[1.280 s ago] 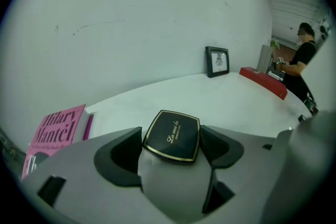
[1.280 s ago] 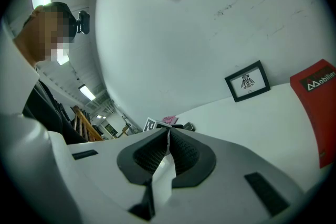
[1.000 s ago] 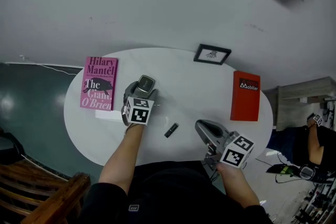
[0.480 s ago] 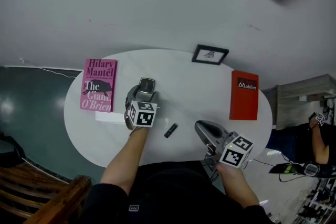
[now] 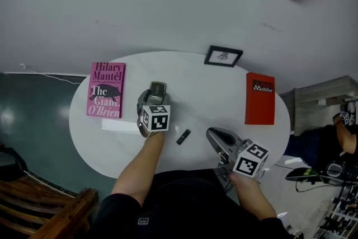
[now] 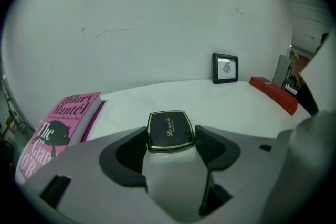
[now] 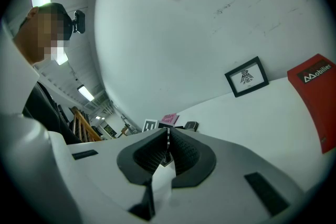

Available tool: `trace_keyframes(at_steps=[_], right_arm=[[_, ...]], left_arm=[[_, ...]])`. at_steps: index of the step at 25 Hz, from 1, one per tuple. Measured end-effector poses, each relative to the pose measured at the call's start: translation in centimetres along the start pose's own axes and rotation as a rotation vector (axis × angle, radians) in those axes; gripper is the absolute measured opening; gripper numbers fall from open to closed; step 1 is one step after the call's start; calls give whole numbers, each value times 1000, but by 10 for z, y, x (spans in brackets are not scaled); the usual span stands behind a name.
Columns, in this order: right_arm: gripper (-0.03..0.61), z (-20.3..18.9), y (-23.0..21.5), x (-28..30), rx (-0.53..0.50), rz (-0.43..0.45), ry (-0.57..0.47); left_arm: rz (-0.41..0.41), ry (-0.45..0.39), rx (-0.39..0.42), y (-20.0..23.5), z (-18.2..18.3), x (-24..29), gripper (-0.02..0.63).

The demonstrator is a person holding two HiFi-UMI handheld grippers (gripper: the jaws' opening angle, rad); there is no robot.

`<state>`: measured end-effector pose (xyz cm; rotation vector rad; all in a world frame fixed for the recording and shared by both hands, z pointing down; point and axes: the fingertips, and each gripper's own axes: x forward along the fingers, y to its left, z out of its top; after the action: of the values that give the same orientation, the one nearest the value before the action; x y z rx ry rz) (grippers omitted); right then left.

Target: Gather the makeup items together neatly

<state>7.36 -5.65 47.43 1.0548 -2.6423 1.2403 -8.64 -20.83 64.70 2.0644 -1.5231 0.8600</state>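
On the round white table (image 5: 196, 84) lies a black compact with a gold rim (image 5: 157, 88). My left gripper (image 5: 152, 94) reaches over it from the near side. In the left gripper view the compact (image 6: 169, 130) sits between the tips of the left gripper (image 6: 170, 138), whose jaws have just been closing. Both pads now lie against its sides. A small dark tube (image 5: 183, 137) lies on the table between the two hands. My right gripper (image 5: 215, 135) hovers over the table's near right edge. It is shut with nothing in it (image 7: 167, 145).
A pink book (image 5: 105, 89) lies at the table's left and a flat white piece (image 5: 119, 125) just in front of it. At the right lies a red book (image 5: 260, 98). A small framed picture (image 5: 224, 56) stands at the far edge. A wooden chair (image 5: 50, 204) is at lower left.
The left gripper's marker cube has rolled and shifted slightly to the right over the compact. The right gripper and the dark tube have stayed where they were.
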Motion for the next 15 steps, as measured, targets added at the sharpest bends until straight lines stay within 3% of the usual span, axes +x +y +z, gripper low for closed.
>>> trace_keyframes(at_steps=[4, 9, 15], right_arm=[[37, -2, 8, -3, -28, -12, -7], [37, 14, 23, -12, -70, -42, -71], [37, 47, 43, -29, -153, -48, -147]], left_arm=[[-42, -84, 37, -11, 14, -21, 308], [-113, -259, 70, -12, 53, -78, 299], [-227, -414, 65, -10, 85, -161, 143]])
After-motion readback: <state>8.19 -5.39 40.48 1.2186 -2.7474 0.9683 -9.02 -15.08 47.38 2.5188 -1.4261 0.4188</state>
